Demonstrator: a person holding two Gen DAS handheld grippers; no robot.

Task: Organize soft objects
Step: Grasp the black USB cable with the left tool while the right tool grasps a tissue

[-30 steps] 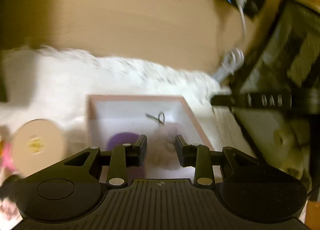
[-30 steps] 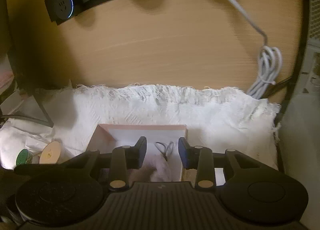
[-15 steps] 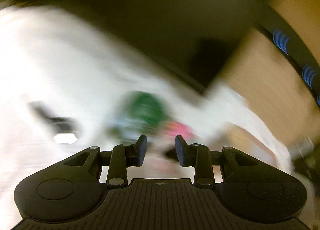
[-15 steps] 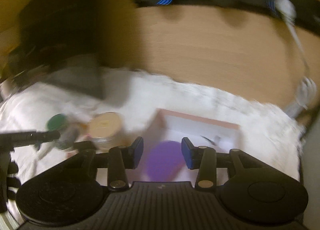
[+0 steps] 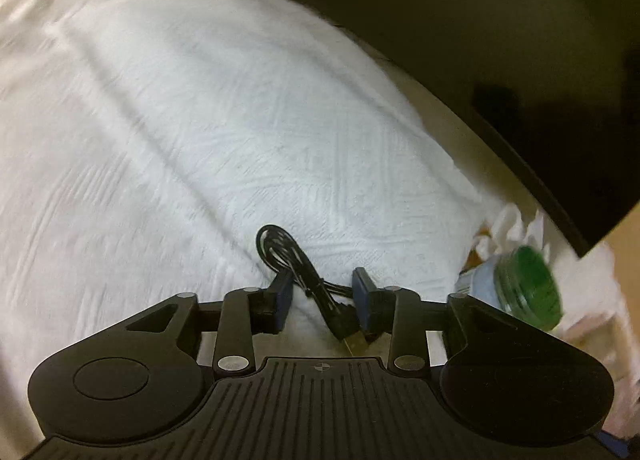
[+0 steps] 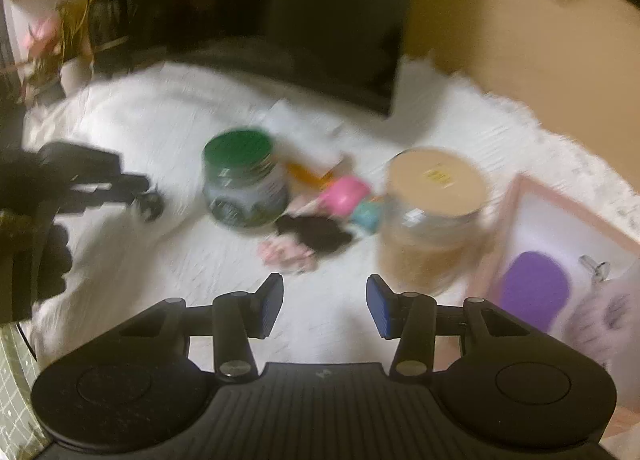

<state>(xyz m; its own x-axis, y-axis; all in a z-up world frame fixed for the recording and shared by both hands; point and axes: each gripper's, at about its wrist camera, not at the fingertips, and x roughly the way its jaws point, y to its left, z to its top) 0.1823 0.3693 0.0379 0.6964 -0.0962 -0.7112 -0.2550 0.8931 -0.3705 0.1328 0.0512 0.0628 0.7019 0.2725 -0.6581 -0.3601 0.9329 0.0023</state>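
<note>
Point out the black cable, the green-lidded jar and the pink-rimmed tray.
black cable [image 5: 280,250]: left wrist view, on its coiled loop.
green-lidded jar [image 6: 240,154]: right wrist view, on the lid top.
pink-rimmed tray [image 6: 505,228]: right wrist view, on its left rim.

Left wrist view: cable [image 5: 298,260] lower centre on cloth [image 5: 180,120]; right wrist view: two jars [image 6: 244,184] mid-frame, tray [image 6: 516,196] lower right.

Left tongs [image 5: 322,302] spread over a coiled black cable [image 5: 298,264] (white cloth [image 5: 180,120] beneath), green-lidded jar [image 5: 516,286] right.
</note>
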